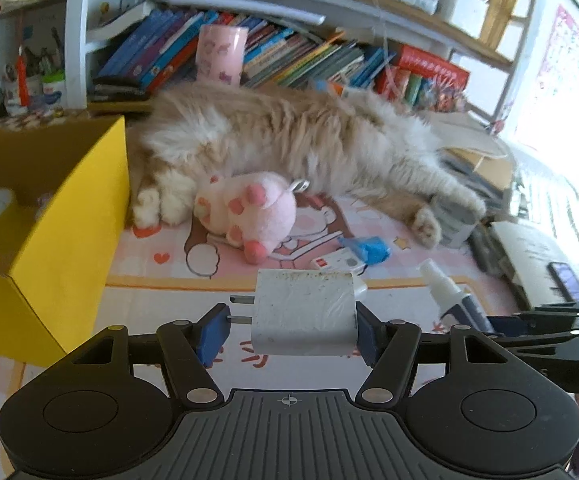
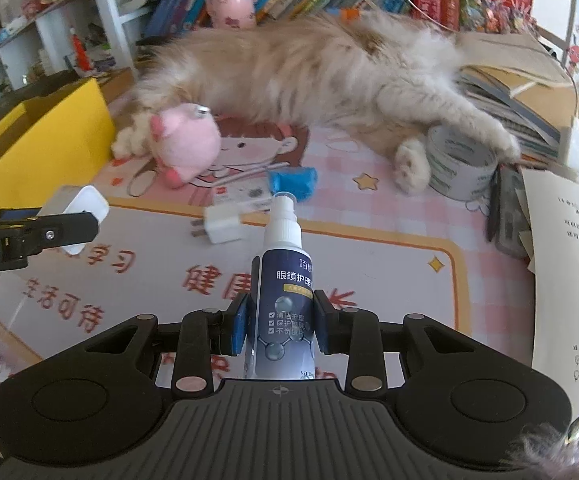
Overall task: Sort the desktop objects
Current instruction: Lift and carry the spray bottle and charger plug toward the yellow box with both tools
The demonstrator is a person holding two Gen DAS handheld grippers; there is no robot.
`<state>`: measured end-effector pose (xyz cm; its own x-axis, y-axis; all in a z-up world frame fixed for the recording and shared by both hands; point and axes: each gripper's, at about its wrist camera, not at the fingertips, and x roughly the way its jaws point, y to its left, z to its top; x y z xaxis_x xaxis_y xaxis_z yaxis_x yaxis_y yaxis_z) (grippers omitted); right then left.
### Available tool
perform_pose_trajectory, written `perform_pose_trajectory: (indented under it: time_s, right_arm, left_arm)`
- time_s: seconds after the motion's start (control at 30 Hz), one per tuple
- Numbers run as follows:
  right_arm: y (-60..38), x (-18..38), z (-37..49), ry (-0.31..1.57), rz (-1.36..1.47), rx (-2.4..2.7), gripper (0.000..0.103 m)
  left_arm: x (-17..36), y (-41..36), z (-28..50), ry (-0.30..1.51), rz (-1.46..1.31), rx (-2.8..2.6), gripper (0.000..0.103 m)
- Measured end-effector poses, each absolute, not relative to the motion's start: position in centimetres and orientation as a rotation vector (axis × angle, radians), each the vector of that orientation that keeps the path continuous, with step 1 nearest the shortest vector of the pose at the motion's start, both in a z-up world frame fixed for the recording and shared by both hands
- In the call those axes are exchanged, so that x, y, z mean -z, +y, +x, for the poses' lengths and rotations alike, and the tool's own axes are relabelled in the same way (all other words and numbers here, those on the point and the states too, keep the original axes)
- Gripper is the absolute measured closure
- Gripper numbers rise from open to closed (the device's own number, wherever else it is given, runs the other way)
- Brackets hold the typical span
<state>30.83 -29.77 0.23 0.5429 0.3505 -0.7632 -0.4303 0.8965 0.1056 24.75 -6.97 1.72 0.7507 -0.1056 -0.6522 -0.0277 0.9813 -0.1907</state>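
My left gripper [image 1: 287, 330] is shut on a white plug adapter [image 1: 305, 312], prongs pointing left, held above the desk mat; it also shows in the right wrist view [image 2: 83, 216]. My right gripper [image 2: 281, 326] is shut on a dark blue spray bottle [image 2: 285, 300] with a white nozzle, also visible in the left wrist view [image 1: 455, 300]. A second white adapter [image 2: 221, 224] lies on the mat. A pink plush toy [image 1: 245, 210], a blue wrapper [image 1: 369, 250] and a small white card [image 1: 337, 264] lie further back.
A yellow open box [image 1: 69, 220] stands at the left. A fluffy cat [image 1: 289, 136] lies across the back of the desk. A tape roll [image 2: 457, 168], stacked books [image 2: 529, 112], papers [image 2: 569, 264], a pink cup [image 1: 221, 54] and a bookshelf sit behind and right.
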Motion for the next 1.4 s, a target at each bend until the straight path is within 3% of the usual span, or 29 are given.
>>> perform_pose_trajectory:
  time_s: [0.5,1.4]
  right_arm:
    - [-25.9,-3.8,25.3,0.792,-0.030,-0.464,0.073]
    - [-16.5,-3.3,12.8,0.797,-0.062,-0.451,0.073]
  left_arm:
    - [-3.8,-3.2,18.9,0.706,-0.209,0.102,0.038]
    - [-3.8,4.7,6.9,0.686,-0.166,0.122,0.038]
